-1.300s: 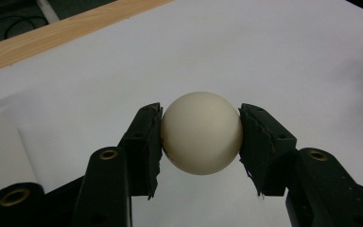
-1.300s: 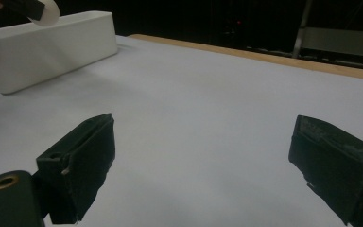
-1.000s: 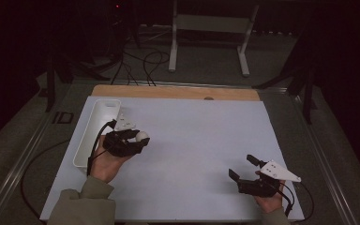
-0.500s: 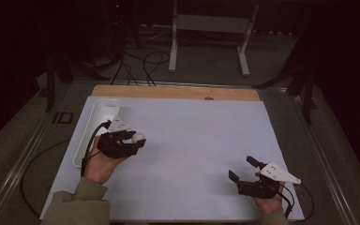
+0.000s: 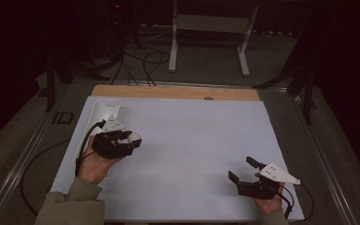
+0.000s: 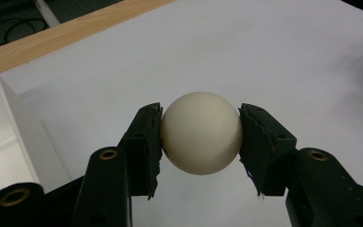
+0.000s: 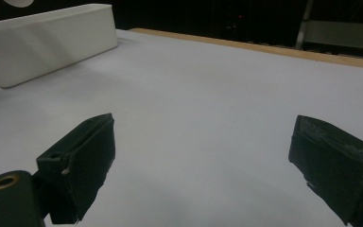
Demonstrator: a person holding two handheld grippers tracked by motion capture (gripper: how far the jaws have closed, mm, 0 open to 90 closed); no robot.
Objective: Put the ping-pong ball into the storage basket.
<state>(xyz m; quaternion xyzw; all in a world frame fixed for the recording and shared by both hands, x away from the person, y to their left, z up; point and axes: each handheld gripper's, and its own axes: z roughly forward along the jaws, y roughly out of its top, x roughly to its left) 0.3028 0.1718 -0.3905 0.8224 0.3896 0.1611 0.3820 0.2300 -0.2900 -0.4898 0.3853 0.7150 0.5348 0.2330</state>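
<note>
One ball in play: the rest is bare sheet.
Table [image 5: 187, 150]: wide white sheet, nothing on it between the two hands; wooden strip along the far edge, dark floor past every side.
Tray [image 5: 96, 123]: long white bin on the sheet's left edge, just beside the left hand.
Left gripper [image 5: 132, 139]: jaws clamped on the ball, held near the tray's right wall.
Right gripper [image 5: 244, 169]: jaws wide apart, empty, low near the right front corner, well apart from the rest.
Ball [image 6: 201, 133]: pinched squarely at its middle, over the sheet, not in the tray.
Progress: grasp looks done; where the ball goes next, tray or sheet, I can't tell.
Room: plenty toward the centre; tight only by the tray wall.
</note>
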